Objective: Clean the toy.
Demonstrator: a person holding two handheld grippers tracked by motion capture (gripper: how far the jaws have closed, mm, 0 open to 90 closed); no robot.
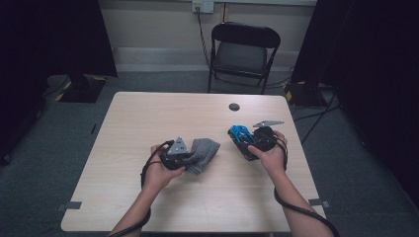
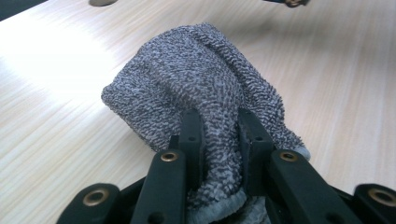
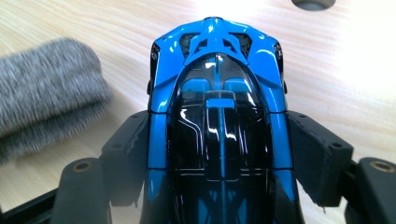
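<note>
Room: grey carpet is seen around a light wooden desk [image 1: 148, 207], with a black folding chair [image 1: 243, 49] behind its far edge and dark curtains at both sides.
Desk surface: a round dark grommet [image 1: 234, 106] is set near the far edge; a grey three-cornered plate [image 1: 268, 123] is seen just beyond the right hand.
Left tool [image 1: 184, 154]: it is held in the person's left hand [image 1: 159, 173] left of the desk's middle; its jaws are closed on a grey cloth.
Grey cloth [image 2: 196, 88]: a knitted, looped fabric is pinched at one end between the left tool's black fingers [image 2: 191, 135]; the rest is bunched and rests on the desk, stretching away from the jaws toward the middle.
Right tool [image 1: 240, 139]: it is held in the right hand [image 1: 271, 153] right of the middle; its jaws are clamped on the sides of a toy car.
Toy car [image 3: 217, 112]: a blue and black model is gripped by both pads around its body, with its nose pointing away from the right hand.
Relation: the cloth and the car are near each other but apart, with bare desk between them; in the right gripper view the cloth lies to the left of the car.
</note>
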